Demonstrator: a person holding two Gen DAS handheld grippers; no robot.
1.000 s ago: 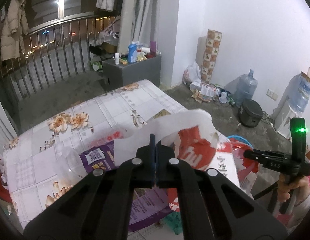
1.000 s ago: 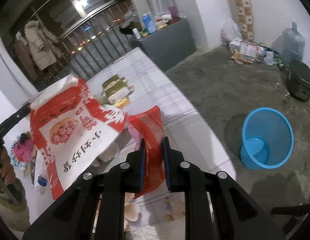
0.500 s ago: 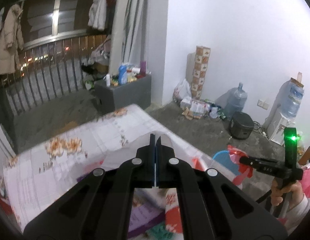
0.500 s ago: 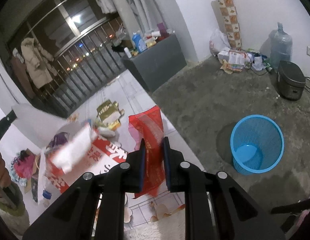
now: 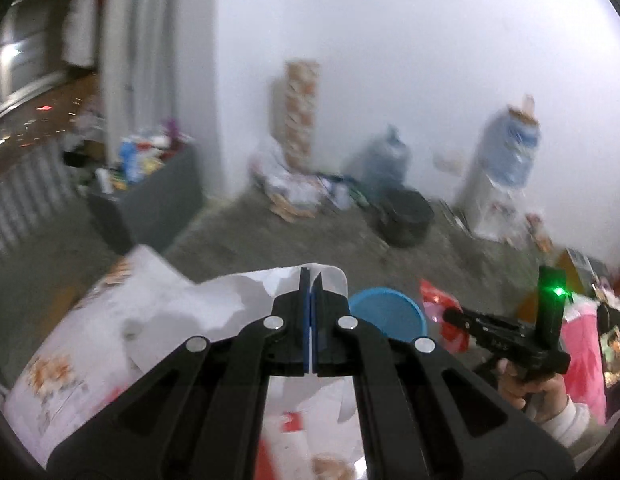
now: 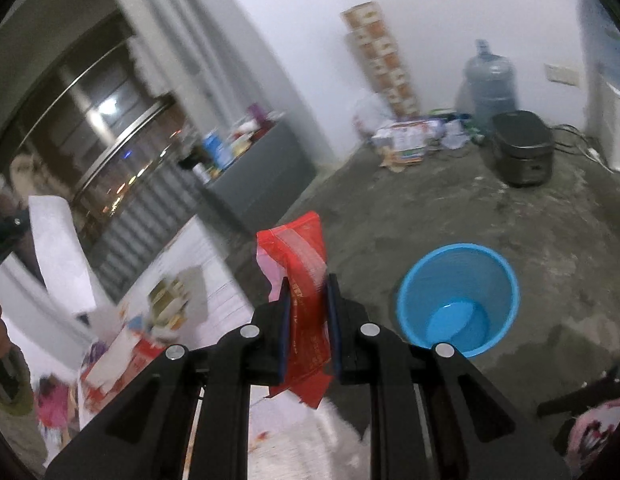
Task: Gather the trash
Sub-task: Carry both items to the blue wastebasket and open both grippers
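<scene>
My left gripper [image 5: 311, 280] is shut on a large white-and-red plastic bag [image 5: 214, 300], held up over the table edge; the bag hangs below and also shows in the right wrist view [image 6: 62, 256]. My right gripper [image 6: 308, 292] is shut on a red plastic wrapper [image 6: 298, 256], held in the air beside the table. It also shows in the left wrist view [image 5: 449, 314] with the wrapper [image 5: 439, 298]. A blue plastic basket [image 6: 457, 300] stands on the concrete floor to the right of the wrapper; its rim shows in the left wrist view [image 5: 385, 304].
A table with a floral cloth [image 6: 214, 288] holds more wrappers and packets [image 6: 174, 300]. A grey cabinet [image 6: 262, 168] stands by the railing. A rice cooker [image 6: 523, 152], water bottles [image 6: 489, 84], a box stack [image 6: 381, 56] and floor litter [image 6: 405, 144] line the wall.
Both grippers have swung right, away from the table and toward the blue basket. The white-and-red bag has lifted off the table. The red wrapper stays gripped.
</scene>
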